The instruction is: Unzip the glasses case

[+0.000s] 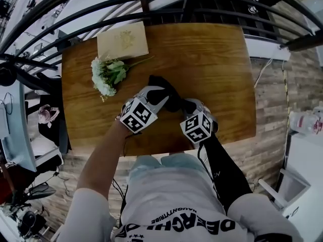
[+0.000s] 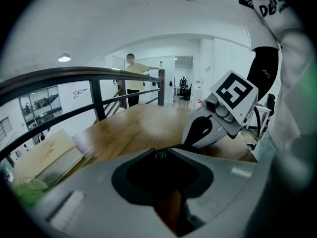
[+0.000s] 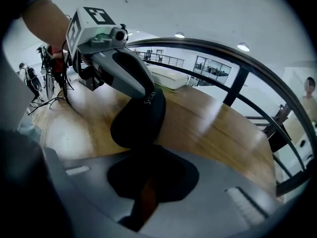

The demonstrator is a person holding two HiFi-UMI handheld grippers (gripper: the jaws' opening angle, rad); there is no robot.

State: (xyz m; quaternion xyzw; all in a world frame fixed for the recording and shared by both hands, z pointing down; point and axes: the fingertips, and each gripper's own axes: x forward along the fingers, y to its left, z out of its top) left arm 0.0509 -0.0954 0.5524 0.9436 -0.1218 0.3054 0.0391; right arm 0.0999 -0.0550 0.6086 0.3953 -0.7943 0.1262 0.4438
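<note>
Around the work: one wooden table (image 1: pixel 212 64). On it, beyond and to the left of both sets of jaws, lie one cream book (image 1: pixel 122 40) and one bunch of white flowers (image 1: pixel 107 74), the flowers nearer the jaws. Both are well apart from the tips and block nothing. A dark metal railing (image 1: pixel 151 14) runs past the table's far edge. Through it, in the left gripper view, I see one person (image 2: pixel 132 81) standing in the far room. One black glasses case (image 1: pixel 169 97) sits between the two tools. Left gripper (image 1: pixel 160 96): the right gripper view shows its jaws clamped on the top end of the case (image 3: pixel 141 120), which hangs tilted below its tips (image 3: pixel 148 90) with its lower end running down to my right jaws. Right gripper (image 1: pixel 187 105): jaws clenched fully together, tips against the case's near end. Hard to make out: in both gripper views the area at the tips is a dark blot, so I cannot tell whether the zip pull is pinched, or where the zip runs. In the left gripper view the case itself is not distinguishable at the jaws, and only the right gripper (image 2: pixel 195 133) shows just beyond them. Count: two grippers, two marker cubes (left cube (image 1: pixel 137 116), right cube (image 1: pixel 198 127)), one case, one book, one flower bunch.
</note>
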